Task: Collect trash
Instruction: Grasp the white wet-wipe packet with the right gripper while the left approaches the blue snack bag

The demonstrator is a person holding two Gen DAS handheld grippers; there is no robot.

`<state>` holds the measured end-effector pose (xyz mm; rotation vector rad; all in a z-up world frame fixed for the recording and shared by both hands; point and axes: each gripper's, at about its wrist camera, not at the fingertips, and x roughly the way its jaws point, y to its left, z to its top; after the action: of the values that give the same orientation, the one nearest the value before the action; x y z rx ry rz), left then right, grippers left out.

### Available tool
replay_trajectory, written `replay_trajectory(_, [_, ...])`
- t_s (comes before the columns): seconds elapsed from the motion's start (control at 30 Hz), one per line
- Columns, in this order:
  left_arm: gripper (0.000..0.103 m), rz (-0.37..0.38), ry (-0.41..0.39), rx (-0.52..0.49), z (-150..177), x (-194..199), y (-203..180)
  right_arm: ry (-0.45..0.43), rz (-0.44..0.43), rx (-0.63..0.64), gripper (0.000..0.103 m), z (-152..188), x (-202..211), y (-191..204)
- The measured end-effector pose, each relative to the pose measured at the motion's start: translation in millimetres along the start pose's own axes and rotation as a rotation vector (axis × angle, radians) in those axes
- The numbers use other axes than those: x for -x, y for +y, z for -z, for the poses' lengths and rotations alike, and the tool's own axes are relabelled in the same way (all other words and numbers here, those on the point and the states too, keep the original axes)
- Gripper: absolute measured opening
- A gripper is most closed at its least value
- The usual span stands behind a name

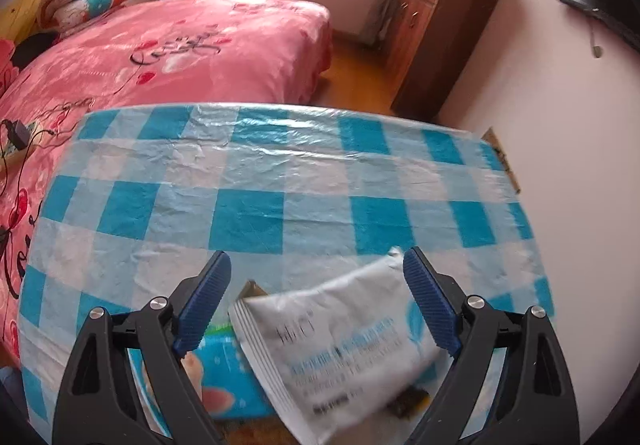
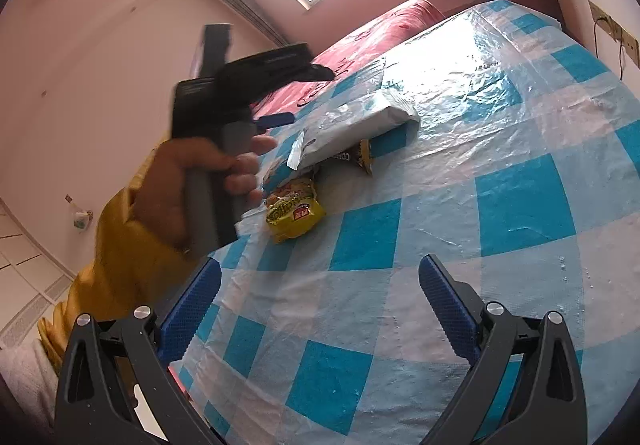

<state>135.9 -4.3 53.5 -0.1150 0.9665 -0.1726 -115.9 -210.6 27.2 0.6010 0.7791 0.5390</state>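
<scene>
A white wet-wipe packet [image 1: 340, 345] lies on a small heap of wrappers on the blue checked table [image 1: 280, 173]. My left gripper [image 1: 316, 277] is open just above it, fingers either side, not touching. Under the packet lie a blue printed wrapper [image 1: 224, 373] and a brown scrap [image 1: 408, 401]. In the right wrist view the same white packet [image 2: 360, 121] lies over a yellow snack wrapper [image 2: 294, 211] and a coffee sachet [image 2: 362, 159]. The left gripper's body and hand [image 2: 224, 149] hover over the heap. My right gripper [image 2: 320, 293] is open and empty, well short of the heap.
A pink bed [image 1: 160, 57] stands beyond the table's far and left sides, with a charger and cable [image 1: 20, 133] on it. A wooden cabinet [image 1: 432, 33] stands at the right wall. The wall runs close along the table's right edge.
</scene>
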Motion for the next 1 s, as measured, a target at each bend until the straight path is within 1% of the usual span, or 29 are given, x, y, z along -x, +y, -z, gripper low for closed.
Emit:
replay_trajectory(0.07, [0.089,-0.041,0.02,0.008,-1,-10,3,0.001,-0.005,-0.011,0.098,0,1,-3])
replay_trajectory(0.17, [0.088,-0.072,0.058,0.01,6,-20,7,-0.002,-0.012,-0.028,0.098,1,5,-6])
replay_trajectory(0.23, [0.088,-0.067,0.074,0.0,14,-21,6,-0.002,-0.015,-0.036,0.098,1,6,-9])
replay_trajectory(0.4, [0.088,-0.051,0.046,-0.06,42,0,-5,-0.028,0.007,-0.066,0.098,-1,14,-16])
replay_trajectory(0.53, [0.088,-0.001,0.055,-0.082,69,18,-10,-0.061,0.026,-0.11,0.098,-4,25,-28])
replay_trajectory(0.67, [0.088,0.048,0.062,-0.1,99,37,-17,-0.081,0.039,-0.124,0.098,-5,32,-34])
replay_trajectory(0.83, [0.086,0.137,0.079,-0.15,129,59,-24,-0.056,0.057,-0.102,0.098,-5,26,-29])
replay_trajectory(0.9, [0.085,0.136,0.067,-0.171,137,70,-21,-0.044,0.049,-0.092,0.098,-5,24,-28])
replay_trajectory(0.97, [0.085,0.151,0.041,-0.189,142,84,-15,-0.034,0.063,-0.083,0.098,-5,20,-24])
replay_trajectory(1.0, [0.085,0.145,0.026,-0.201,144,91,-11,-0.03,0.062,-0.08,0.098,-4,19,-24])
